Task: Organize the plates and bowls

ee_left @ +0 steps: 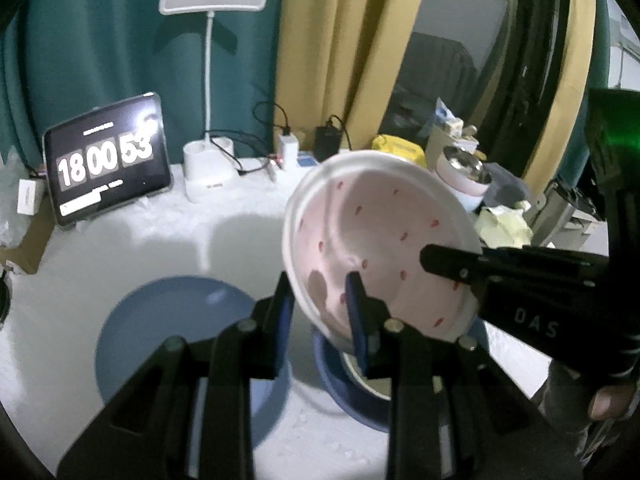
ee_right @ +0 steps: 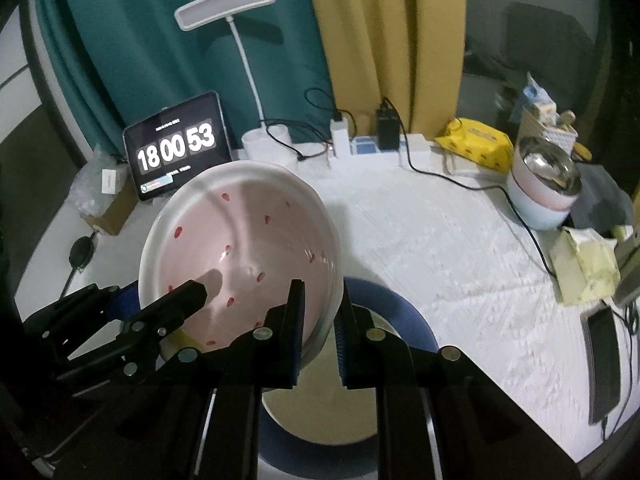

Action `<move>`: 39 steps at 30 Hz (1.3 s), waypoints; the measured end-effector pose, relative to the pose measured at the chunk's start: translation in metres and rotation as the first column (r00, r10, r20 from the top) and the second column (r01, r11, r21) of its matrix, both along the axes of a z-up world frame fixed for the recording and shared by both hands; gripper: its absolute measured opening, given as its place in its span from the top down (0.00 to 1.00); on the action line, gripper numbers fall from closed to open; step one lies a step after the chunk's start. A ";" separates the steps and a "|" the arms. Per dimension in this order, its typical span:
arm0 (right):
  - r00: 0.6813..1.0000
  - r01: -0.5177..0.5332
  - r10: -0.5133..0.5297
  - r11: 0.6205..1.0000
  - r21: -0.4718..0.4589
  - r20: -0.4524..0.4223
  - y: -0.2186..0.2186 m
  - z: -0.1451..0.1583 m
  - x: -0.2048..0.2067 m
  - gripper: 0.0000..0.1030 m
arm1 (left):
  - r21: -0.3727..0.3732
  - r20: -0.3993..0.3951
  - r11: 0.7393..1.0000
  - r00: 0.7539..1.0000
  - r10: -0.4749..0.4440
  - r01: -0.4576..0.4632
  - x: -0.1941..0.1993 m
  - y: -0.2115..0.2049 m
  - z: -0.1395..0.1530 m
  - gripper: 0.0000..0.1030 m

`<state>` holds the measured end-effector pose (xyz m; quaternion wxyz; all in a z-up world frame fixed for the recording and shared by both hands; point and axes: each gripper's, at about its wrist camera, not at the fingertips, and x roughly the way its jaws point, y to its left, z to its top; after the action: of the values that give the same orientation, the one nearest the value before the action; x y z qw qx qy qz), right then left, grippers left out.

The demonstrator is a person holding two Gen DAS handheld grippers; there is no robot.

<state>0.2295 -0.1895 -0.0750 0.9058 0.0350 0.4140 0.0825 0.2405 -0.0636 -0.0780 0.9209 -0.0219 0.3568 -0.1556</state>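
A: Where's the pink bowl point(ee_left: 384, 236)?

B: Up in the air, tilted, inside facing the cams. Both grippers are on its rim. Left gripper point(ee_left: 320, 312) is clamped narrow on the near-left edge, rim between the pads. Right gripper point(ee_right: 320, 320) is pinched on the opp. edge, w/ the wall sandwiched.

A: Below it?

B: A dark blue bowl point(ee_right: 404, 312) w/ a cream inside, sitting on the white worktop point(ee_right: 440, 248), right under the pink one. A blue plate point(ee_left: 160, 328) lies flat just left of it, apart.

A: Bg?

B: Tablet clock point(ee_right: 176, 146), white desk lamp point(ee_left: 212, 0), yellow pack point(ee_right: 476, 140).
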 end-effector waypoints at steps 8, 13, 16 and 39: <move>0.999 0.028 -0.028 1.000 0.014 -0.026 -0.020 -0.016 -0.015 0.85 | 0.030 -0.027 0.999 0.999 -0.033 0.034 -0.010 -0.021 -0.015 0.74; 0.998 0.044 -0.043 0.999 0.020 -0.037 -0.032 -0.024 -0.023 0.85 | 0.040 -0.046 0.998 0.998 -0.049 0.051 -0.016 -0.032 -0.024 0.74; 0.998 0.049 -0.048 0.999 0.023 -0.047 -0.037 -0.029 -0.026 0.85 | 0.045 -0.057 0.997 0.997 -0.054 0.056 -0.018 -0.036 -0.028 0.74; 0.993 0.065 -0.063 0.998 0.018 -0.100 -0.048 -0.057 -0.026 0.85 | 0.096 -0.117 0.992 0.991 -0.064 0.076 -0.017 -0.054 -0.055 0.74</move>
<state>0.2033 -0.2378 -0.1324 0.8860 0.0618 0.4561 0.0559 0.2239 -0.1173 -0.1333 0.8929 0.0283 0.4166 -0.1682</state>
